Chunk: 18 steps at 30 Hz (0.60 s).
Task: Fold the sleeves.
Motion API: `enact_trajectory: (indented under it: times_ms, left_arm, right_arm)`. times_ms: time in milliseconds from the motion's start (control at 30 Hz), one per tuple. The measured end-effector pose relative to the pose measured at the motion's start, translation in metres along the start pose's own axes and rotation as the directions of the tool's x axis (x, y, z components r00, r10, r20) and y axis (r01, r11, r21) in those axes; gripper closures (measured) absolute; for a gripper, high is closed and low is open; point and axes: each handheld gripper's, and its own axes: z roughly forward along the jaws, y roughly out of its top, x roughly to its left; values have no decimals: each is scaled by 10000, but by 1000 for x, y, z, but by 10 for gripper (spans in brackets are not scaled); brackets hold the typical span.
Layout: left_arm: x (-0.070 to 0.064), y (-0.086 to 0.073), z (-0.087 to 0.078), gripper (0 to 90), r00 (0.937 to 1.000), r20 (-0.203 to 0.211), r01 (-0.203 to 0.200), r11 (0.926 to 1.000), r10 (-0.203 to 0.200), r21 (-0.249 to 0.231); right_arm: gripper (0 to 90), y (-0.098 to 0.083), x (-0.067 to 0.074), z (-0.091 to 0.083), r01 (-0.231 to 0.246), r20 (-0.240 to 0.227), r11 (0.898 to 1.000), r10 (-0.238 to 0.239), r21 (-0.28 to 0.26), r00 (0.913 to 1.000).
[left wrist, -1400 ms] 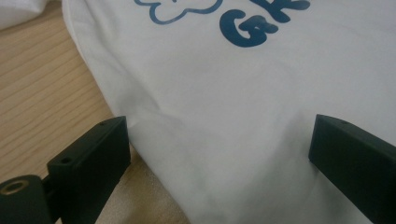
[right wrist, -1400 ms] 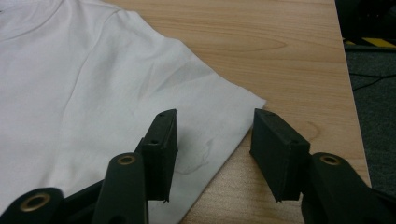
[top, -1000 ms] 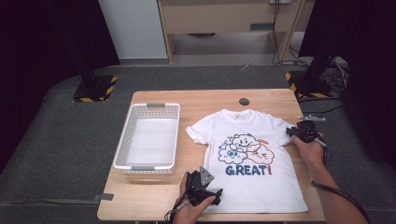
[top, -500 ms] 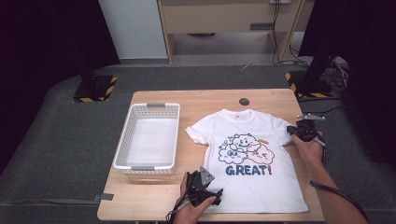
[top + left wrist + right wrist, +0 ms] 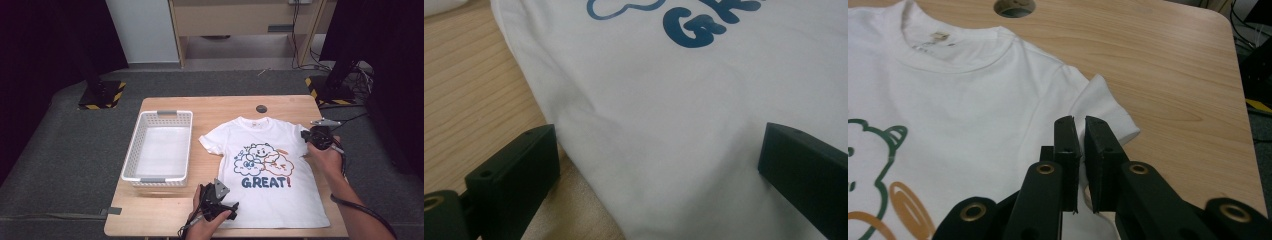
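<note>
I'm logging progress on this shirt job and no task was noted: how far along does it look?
Done: the white T-shirt lies spread flat, print up, on the table. In hand: the right gripper has its jaws nearly closed at the sleeve; the left gripper, jaws wide, straddles the shirt's lower left edge. Left, judging by that: no fold is made, and the basket holds nothing.

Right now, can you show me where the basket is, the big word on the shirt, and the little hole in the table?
basket (image 5: 139, 134): high view, on its left wall.
word GREAT! (image 5: 265, 182): high view, on the blue letters on the shirt.
hole (image 5: 261, 108): high view, on the dark round opening near the table's far edge.
</note>
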Motion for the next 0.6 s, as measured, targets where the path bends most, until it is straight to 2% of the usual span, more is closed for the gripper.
enact_trajectory:
  times_ms: [33,333,600]
  left_arm:
    - [0,0,0,24,10000,-15,37,10000,-37,-24]
    - [-1,0,0,24,10000,-35,40,10000,-40,-5]
    - [-1,0,0,24,10000,-34,40,10000,-40,0]
  right_arm:
    - [843,2,6,0,197,-50,9998,-197,16,9998]
    - [841,11,28,3,995,-83,9949,-994,156,9950]
    - [833,15,49,17,1555,-64,9868,-1554,441,9878]
